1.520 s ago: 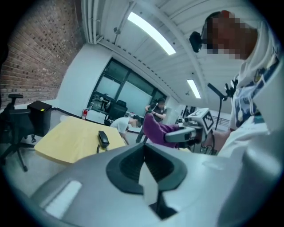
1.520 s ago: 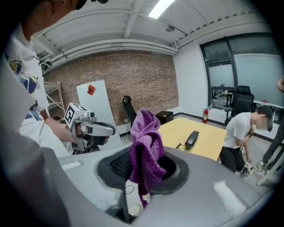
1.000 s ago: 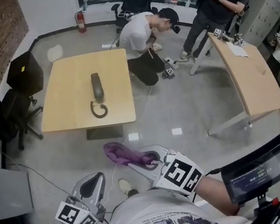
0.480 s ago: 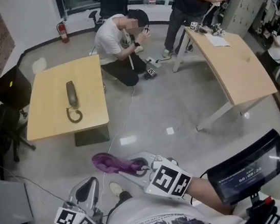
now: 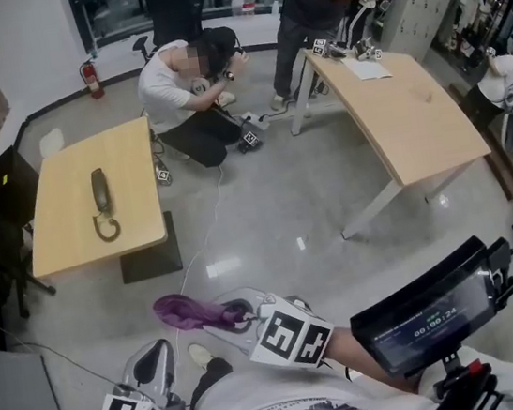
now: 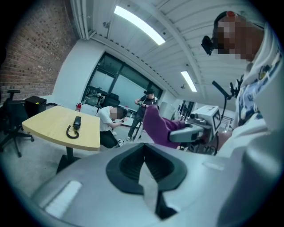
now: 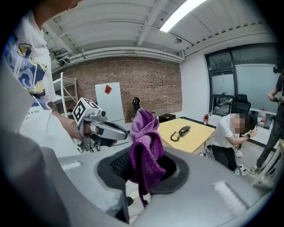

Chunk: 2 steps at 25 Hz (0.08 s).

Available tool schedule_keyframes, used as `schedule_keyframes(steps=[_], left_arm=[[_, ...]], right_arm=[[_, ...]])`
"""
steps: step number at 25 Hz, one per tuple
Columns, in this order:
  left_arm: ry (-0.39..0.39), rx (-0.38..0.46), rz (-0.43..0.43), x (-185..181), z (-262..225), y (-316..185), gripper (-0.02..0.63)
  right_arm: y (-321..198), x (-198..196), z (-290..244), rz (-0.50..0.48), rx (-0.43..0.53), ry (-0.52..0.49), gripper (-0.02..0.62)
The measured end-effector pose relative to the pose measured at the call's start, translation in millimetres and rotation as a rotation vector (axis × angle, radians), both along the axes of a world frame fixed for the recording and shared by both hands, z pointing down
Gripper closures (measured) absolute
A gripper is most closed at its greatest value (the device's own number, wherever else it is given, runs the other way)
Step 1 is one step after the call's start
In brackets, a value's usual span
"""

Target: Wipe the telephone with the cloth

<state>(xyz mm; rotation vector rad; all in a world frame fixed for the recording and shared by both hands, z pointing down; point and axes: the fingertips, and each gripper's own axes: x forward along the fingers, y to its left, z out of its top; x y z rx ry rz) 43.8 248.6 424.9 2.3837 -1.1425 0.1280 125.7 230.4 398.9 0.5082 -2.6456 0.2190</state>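
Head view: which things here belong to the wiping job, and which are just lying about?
Job:
- cloth, clamped in the right gripper
- telephone, lying on the left table
- left gripper, shut and empty

Lying about:
- right table with papers
- fire extinguisher
- office chair

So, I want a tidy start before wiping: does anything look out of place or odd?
Only the telephone: a bare handset lying on the left table, its cord curled at one end, no base in sight. Nothing spilled or damaged.
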Motion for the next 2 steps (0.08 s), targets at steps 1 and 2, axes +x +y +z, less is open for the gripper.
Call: schedule_keyframes(steps=[1,2], left_arm=[[-0.002,-0.002,-0.003,2.9,0.3,2.2,0.601],[-0.004,-0.003,-0.006,5.7,0.5,4.4,0.601]], right_arm=[[2.1,3.0,0.4,-0.003,-0.002,-0.001,0.511],[4.1,5.9,0.8,-0.005,-0.003,-0.001,0.511]])
